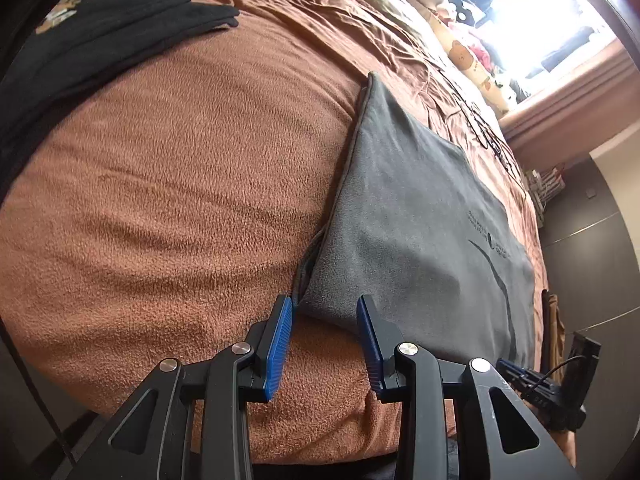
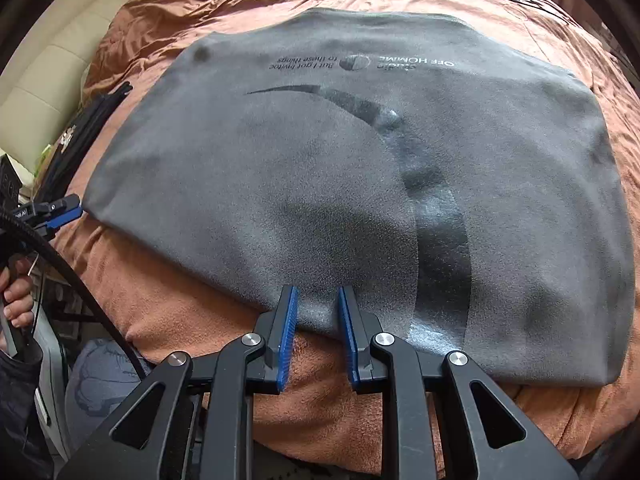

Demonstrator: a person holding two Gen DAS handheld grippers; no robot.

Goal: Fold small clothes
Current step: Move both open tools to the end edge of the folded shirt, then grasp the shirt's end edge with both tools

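- A folded grey fleece garment with a dark curved stripe and printed lettering lies flat on the brown fleece bed cover, its near edge close to the bed's front edge.
- The left gripper, black with blue ribbed pads, stands open at the garment's near left corner, holding nothing; the corner sits just ahead of the gap.
- The right gripper is open too (a narrower gap), its tips at the garment's near edge, with cloth seen between them but not pinched.
- A black garment with a bear print lies well apart at the far left.
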